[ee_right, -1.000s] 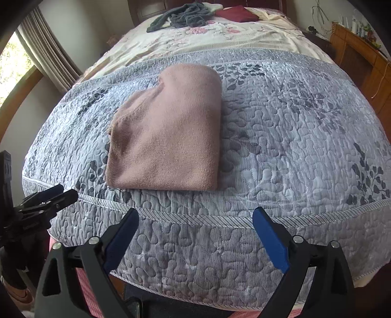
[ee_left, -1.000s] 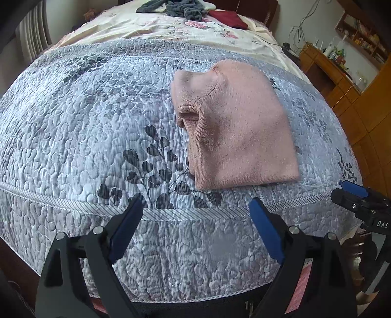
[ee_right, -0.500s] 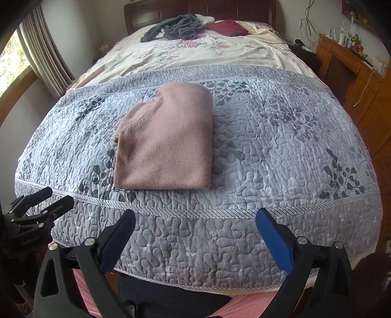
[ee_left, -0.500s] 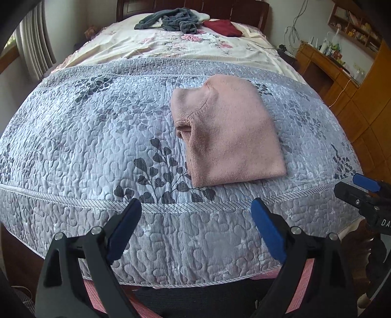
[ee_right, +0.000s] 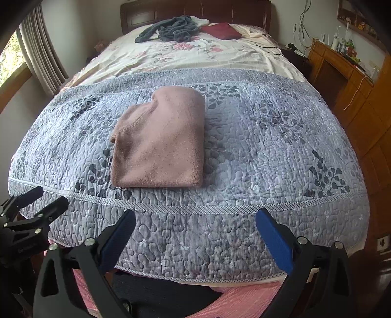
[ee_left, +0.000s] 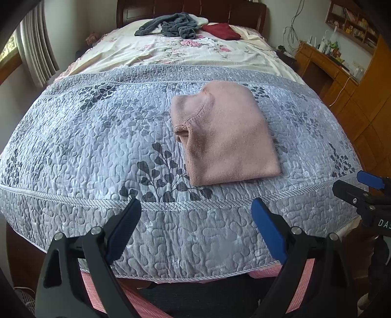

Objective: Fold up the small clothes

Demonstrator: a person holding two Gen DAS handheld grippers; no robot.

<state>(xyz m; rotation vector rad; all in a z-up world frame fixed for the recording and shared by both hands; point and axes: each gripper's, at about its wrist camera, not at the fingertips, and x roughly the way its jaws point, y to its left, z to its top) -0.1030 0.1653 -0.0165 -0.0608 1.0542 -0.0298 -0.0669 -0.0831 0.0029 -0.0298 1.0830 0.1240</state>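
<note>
A folded pink knit garment (ee_left: pixel 224 132) (ee_right: pixel 161 141) lies flat on the grey quilted bedspread (ee_left: pixel 97 137) (ee_right: pixel 268 137), near the foot of the bed. My left gripper (ee_left: pixel 195 212) hangs open below the foot edge of the bed, well short of the garment, with nothing between its blue pads. My right gripper (ee_right: pixel 195 222) is likewise open and empty off the foot edge. Each gripper also shows in the other's view: the right gripper (ee_left: pixel 364 186) at the right edge, the left gripper (ee_right: pixel 36 203) at the left edge.
Further up the bed lie a floral sheet (ee_right: pixel 195 53), a grey heap of clothes (ee_right: pixel 171 30) and a dark red item (ee_right: pixel 221 30) by the wooden headboard (ee_right: pixel 195 12). Wooden furniture (ee_right: pixel 342 73) lines the right side; a curtained window (ee_right: pixel 29 56) is at left.
Both grippers have drawn back and risen away from the bed, so more of the bed and headboard shows. The pink garment has stayed in place. Both stay open.
</note>
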